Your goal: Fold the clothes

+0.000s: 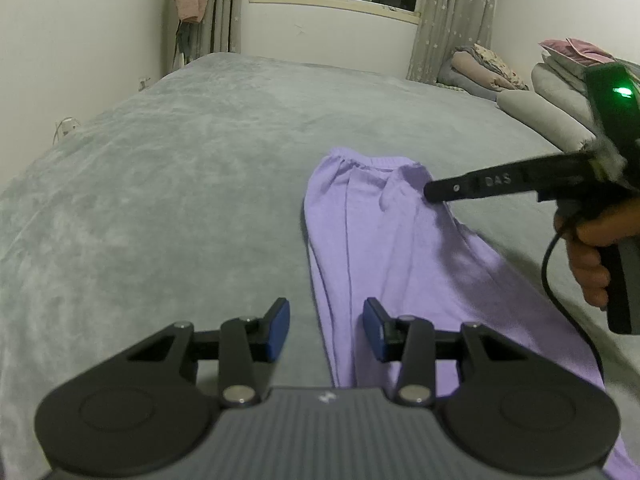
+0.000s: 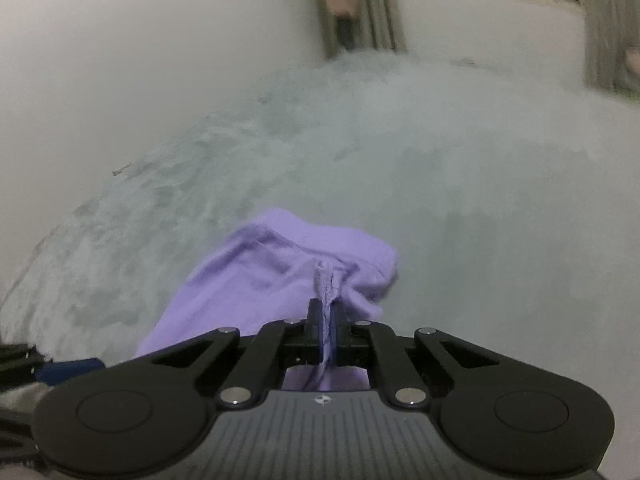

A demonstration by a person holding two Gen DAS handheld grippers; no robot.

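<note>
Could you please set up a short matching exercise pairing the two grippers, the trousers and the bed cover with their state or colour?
Things:
1. left gripper
2. right gripper
3. trousers
4. bed cover

States or colours:
A. lilac
B. shut on cloth
C. grey
D. open, holding nothing

Pairs: 1-D, 2-B, 3-A, 4-C

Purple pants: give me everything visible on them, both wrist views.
The purple pants are a lilac, soft knit-looking garment with a gathered elastic waistband at the far end, lying lengthwise on the grey bed cover, legs running toward the camera. The fabric is wrinkled, not yet folded. The right gripper is shut on a pinched ridge of cloth near the waistband, lifting it slightly. The left gripper is open, hovering over the left edge lower down; contact cannot be told.
</note>
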